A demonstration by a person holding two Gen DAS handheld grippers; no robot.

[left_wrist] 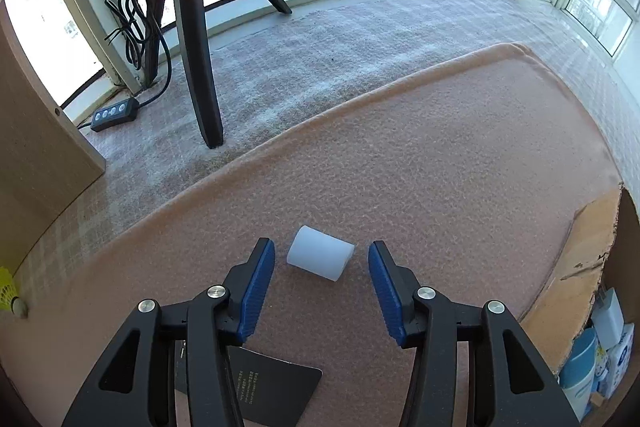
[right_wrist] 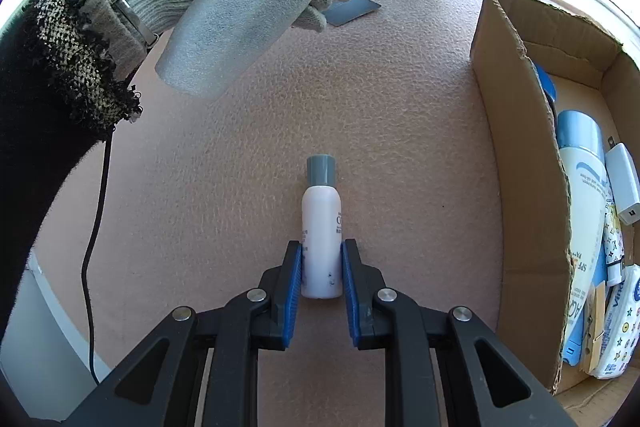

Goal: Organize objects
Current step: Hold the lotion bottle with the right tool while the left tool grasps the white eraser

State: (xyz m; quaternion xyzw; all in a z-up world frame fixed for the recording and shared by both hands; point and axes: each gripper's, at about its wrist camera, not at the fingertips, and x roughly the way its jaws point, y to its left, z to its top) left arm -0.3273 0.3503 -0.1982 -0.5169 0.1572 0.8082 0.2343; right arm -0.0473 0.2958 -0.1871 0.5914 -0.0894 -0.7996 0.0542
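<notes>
One white cylinder [left_wrist: 320,258], one small bottle [right_wrist: 322,241], one cardboard box [right_wrist: 516,147], one dark card [left_wrist: 272,391], one tripod [left_wrist: 192,27].

The black card [left_wrist: 276,393] lies half hidden beneath the left claw [left_wrist: 322,263]; its print is too small to read.

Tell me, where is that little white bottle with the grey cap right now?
In the right wrist view, the white bottle lies on the pink cloth, clamped between the right tool's blue pads, left of the cardboard box.
</notes>
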